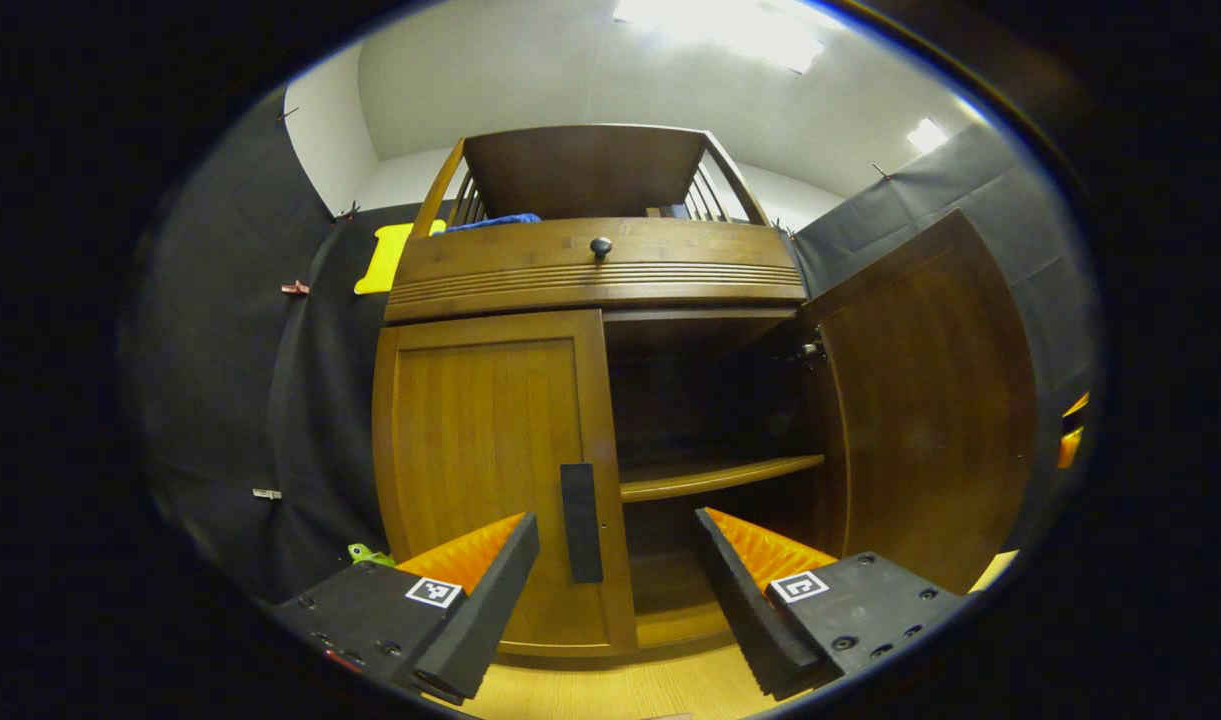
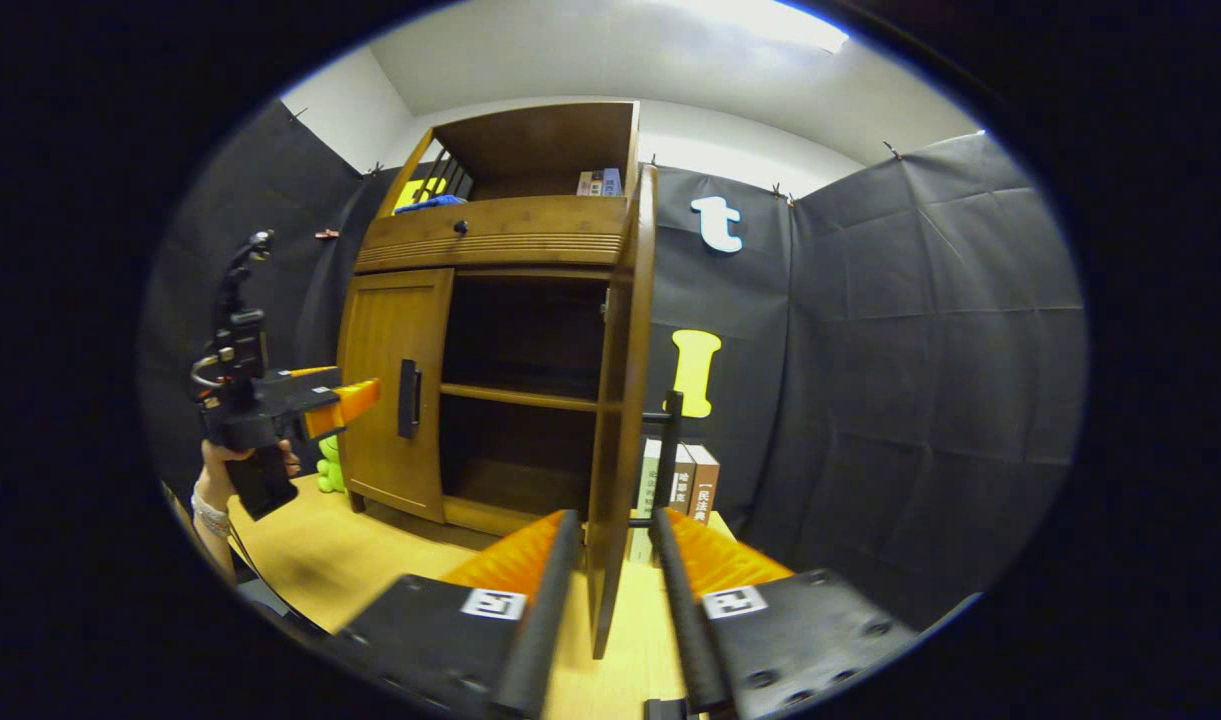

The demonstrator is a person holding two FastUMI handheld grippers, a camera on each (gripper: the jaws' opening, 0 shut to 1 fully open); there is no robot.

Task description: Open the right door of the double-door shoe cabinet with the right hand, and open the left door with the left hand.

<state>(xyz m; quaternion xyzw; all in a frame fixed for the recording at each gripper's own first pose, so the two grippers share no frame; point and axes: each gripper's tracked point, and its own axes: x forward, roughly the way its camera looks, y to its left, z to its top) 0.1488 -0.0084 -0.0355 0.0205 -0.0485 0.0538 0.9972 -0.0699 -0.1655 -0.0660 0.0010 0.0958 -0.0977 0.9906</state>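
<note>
The shoe cabinet [image 1: 590, 270] is standing on a pale wooden surface [image 2: 320, 560] in front of the black cloth wall. Its right door [image 1: 930, 400] is hanging wide open, showing a dark inside with one shelf [image 1: 720, 478], while its left door [image 1: 490, 470] is sitting shut with its dark upright handle [image 1: 581, 522] near the inner edge. The left gripper [image 1: 615, 590] is hovering just in front of that handle with its fingers spread wide, gripping nothing; in the right gripper view it [image 2: 365, 395] is showing farther off, held in a hand [image 2: 225, 470], pointing at the left door. The right gripper [image 2: 610, 590] is straddling the free edge of the open right door [image 2: 620, 400], one finger on each side, half spread; whether the fingers are pressing on the wood I cannot tell. Some books [image 2: 690, 485] are standing beside the cabinet.
</note>
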